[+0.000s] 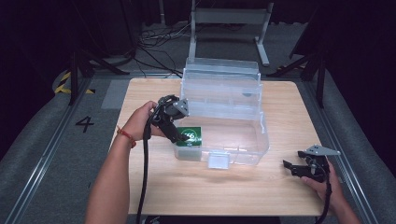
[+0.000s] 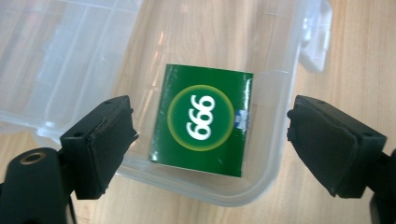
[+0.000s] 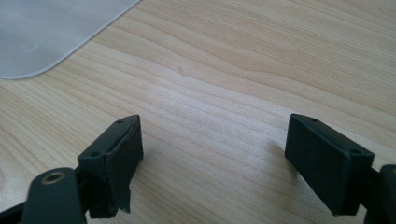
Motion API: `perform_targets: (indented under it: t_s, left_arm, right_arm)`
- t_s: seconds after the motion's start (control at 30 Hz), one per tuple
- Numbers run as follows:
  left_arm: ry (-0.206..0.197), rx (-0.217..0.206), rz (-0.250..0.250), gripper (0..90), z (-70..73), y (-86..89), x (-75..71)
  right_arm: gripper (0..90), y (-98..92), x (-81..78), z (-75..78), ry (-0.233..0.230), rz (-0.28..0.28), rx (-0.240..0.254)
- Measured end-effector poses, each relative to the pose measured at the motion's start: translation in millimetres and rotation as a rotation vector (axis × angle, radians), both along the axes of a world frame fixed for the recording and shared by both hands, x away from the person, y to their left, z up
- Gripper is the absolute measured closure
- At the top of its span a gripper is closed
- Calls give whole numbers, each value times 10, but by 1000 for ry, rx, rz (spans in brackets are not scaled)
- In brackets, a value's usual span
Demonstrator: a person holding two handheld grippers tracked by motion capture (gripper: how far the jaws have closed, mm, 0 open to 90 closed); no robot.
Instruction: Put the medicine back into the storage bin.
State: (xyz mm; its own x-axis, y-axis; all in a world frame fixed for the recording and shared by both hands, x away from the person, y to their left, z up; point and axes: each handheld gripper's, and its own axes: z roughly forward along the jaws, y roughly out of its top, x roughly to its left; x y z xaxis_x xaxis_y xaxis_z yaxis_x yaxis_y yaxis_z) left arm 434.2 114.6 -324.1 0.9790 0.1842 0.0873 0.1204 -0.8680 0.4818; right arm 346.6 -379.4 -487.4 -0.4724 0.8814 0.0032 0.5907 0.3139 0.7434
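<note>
Resting in one clear bin, one green box, two grippers spread wide

— Wearing a red band on the left wrist, sleeves not showing.
— Carrying black grippers, left gripper and right gripper, each trailing a black cable, each topped with a grey plate.

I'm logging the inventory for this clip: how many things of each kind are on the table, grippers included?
Clear plastic box, lid open: 1
Green carton marked 666, lying in the box's corner: 1
Handheld grippers: 2, the left gripper open above the carton, the right gripper open over bare wood
Total: 4
</note>
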Motion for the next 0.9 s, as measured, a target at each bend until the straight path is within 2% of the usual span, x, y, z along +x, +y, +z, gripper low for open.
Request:
perform_targets:
  t_s: [0.03, 0.1, 0.17, 0.27, 0.33, 0.37, 0.43, 0.5, 0.63, 0.73, 0.8, 0.87, 0.9]
  left_arm:
    - [-23, 7, -17, 154, -7, 18, -50]
    - [-21, -2, -14, 170, -25, 50, -122]
    - [-22, -44, 15, 156, -60, 90, -208]
    - [-30, -111, 14, 161, -113, 139, -360]
    - [-53, -137, 21, 161, -167, 151, -473]
    - [-53, -137, 21, 161, -167, 151, -473]
    - [-52, -155, 11, 164, -237, 153, -592]
    - [-67, -153, 13, 165, -294, 143, -668]
    - [-79, -143, 51, 241, -431, 87, -769]
    - [-88, -125, 62, 316, -520, 43, -773]
    - [-83, -115, 85, 332, -565, 21, -760]
    - [-86, -111, 84, 387, -578, 13, -749]
    - [-91, -115, 89, 387, -591, 7, -733]
  right_arm:
    - [194, 0, 0, 0, 0, 0, 0]
    - [195, 0, -1, 0, 0, 0, 0]
    - [195, -1, -3, 0, 0, 1, 0]
    - [197, -5, -9, 0, 1, 4, 0]
    - [198, -8, -12, 1, 0, 8, 1]
    - [198, -8, -12, 1, 0, 8, 1]
    - [198, -7, -11, 2, 1, 8, 0]
    - [200, -7, -10, 5, 5, 11, 0]
    - [225, -5, -9, 25, 18, 25, -12]
    - [262, -1, -12, 48, 24, 41, -26]
    - [276, -2, -14, 64, 27, 53, -31]
    - [286, -3, -12, 82, 26, 56, -23]
    - [304, -7, -14, 113, 20, 63, -9]
